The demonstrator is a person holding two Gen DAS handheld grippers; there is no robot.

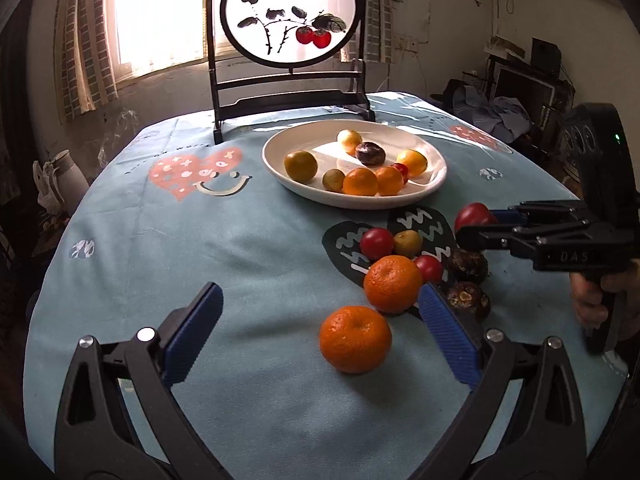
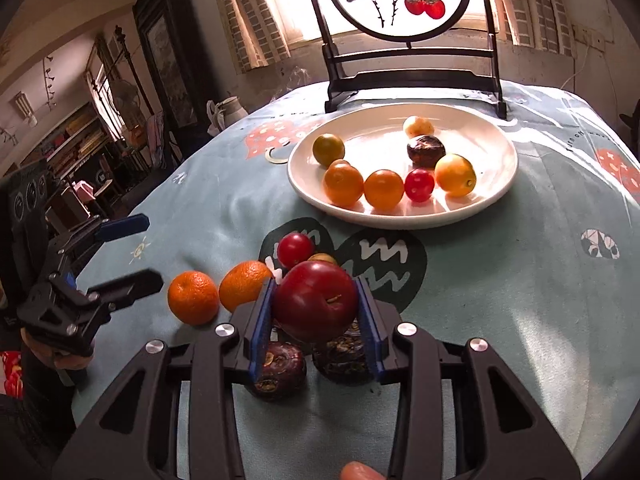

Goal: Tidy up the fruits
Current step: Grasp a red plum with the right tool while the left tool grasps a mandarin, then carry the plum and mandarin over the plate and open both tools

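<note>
My right gripper (image 2: 315, 286) is shut on a dark red plum (image 2: 316, 300), its blue pads pressing both sides, just above two dark purple fruits (image 2: 276, 372). From the left wrist view, that gripper (image 1: 478, 226) comes in from the right with the plum (image 1: 472, 216). My left gripper (image 1: 320, 296) stands open and empty, a tangerine (image 1: 355, 338) lying on the cloth between its fingers, untouched. A second tangerine (image 1: 393, 283), two small red fruits (image 1: 376, 243) and a small yellow-green fruit (image 1: 407, 243) cluster behind. The white plate (image 1: 280, 160) holds several fruits.
A dark wooden stand with a round painted screen (image 1: 290, 12) rises behind the plate. The table wears a light blue cloth (image 1: 180, 260) with heart prints. Room clutter lies beyond the table's edges on both sides, with a white jug (image 1: 64, 176) off the left edge.
</note>
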